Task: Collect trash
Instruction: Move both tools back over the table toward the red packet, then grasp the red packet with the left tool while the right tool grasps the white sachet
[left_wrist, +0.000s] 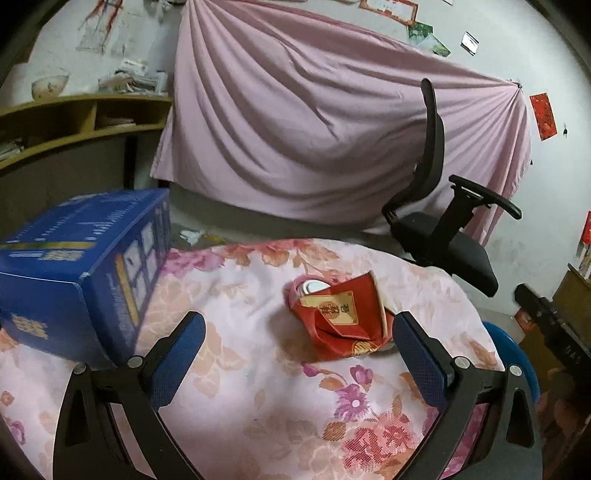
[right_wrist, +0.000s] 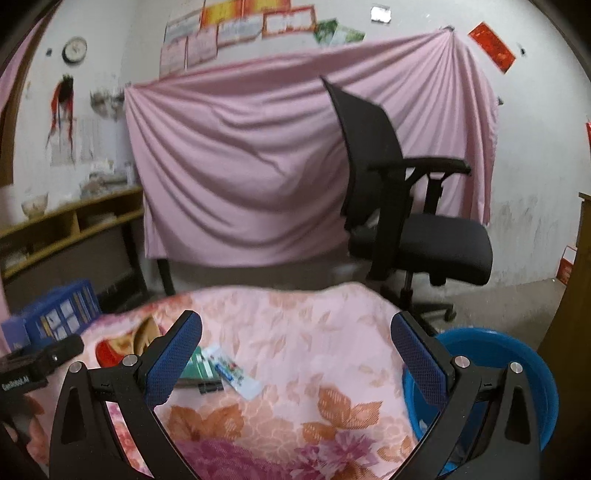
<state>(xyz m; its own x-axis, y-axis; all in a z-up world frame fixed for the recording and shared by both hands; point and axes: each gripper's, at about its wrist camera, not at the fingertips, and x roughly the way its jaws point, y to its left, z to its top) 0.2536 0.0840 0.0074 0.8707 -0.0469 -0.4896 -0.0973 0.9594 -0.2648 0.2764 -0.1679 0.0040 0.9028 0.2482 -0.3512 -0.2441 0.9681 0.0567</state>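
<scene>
A crumpled red paper wrapper (left_wrist: 338, 317) with a silver can top showing in it lies on the floral tablecloth (left_wrist: 258, 369). My left gripper (left_wrist: 299, 332) is open just short of it, the wrapper near the right finger. In the right wrist view, a flat green packet (right_wrist: 197, 367) and a white-and-blue sachet (right_wrist: 234, 371) lie on the cloth beside my open right gripper (right_wrist: 295, 332), close to its left finger. The red wrapper (right_wrist: 110, 350) shows at the left there. A blue basin (right_wrist: 498, 354) sits low past the table's right edge.
A blue carton (left_wrist: 81, 266) stands on the table's left side. A black office chair (right_wrist: 406, 206) is behind the table before a pink draped sheet (right_wrist: 240, 166). Wooden shelves (left_wrist: 74, 122) line the left wall. The other gripper's black body (right_wrist: 37, 363) shows at the left.
</scene>
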